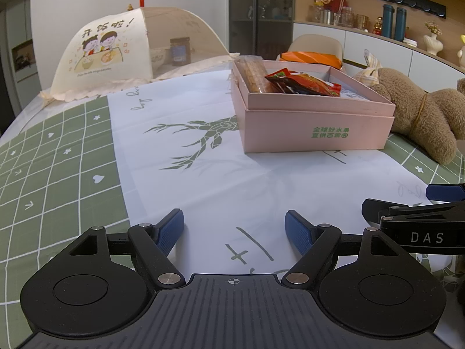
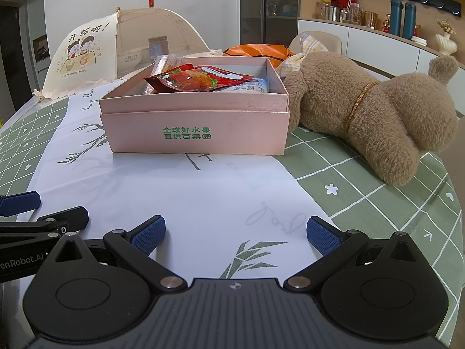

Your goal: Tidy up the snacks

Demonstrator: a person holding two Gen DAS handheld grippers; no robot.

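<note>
A pink box point(image 1: 316, 129) point(image 2: 197, 133) with green print stands on the table ahead of both grippers. Inside lie a red snack pouch point(image 1: 302, 83) point(image 2: 194, 80), a long clear pack of biscuits point(image 1: 255, 72) point(image 2: 165, 62) and a light blue packet point(image 2: 250, 85). My left gripper point(image 1: 234, 231) is open and empty, low over the white cloth, well short of the box. My right gripper point(image 2: 235, 234) is open and empty, beside it on the right. Each gripper shows at the edge of the other's view, the right one point(image 1: 421, 221) and the left one point(image 2: 32, 215).
A brown plush bear point(image 2: 377, 113) point(image 1: 421, 116) lies right of the box. A mesh food cover point(image 1: 110, 55) point(image 2: 116, 49) stands at the back left. An orange bag point(image 1: 311, 58) point(image 2: 258, 51) lies behind the box. The table edge point(image 2: 456, 203) curves close on the right.
</note>
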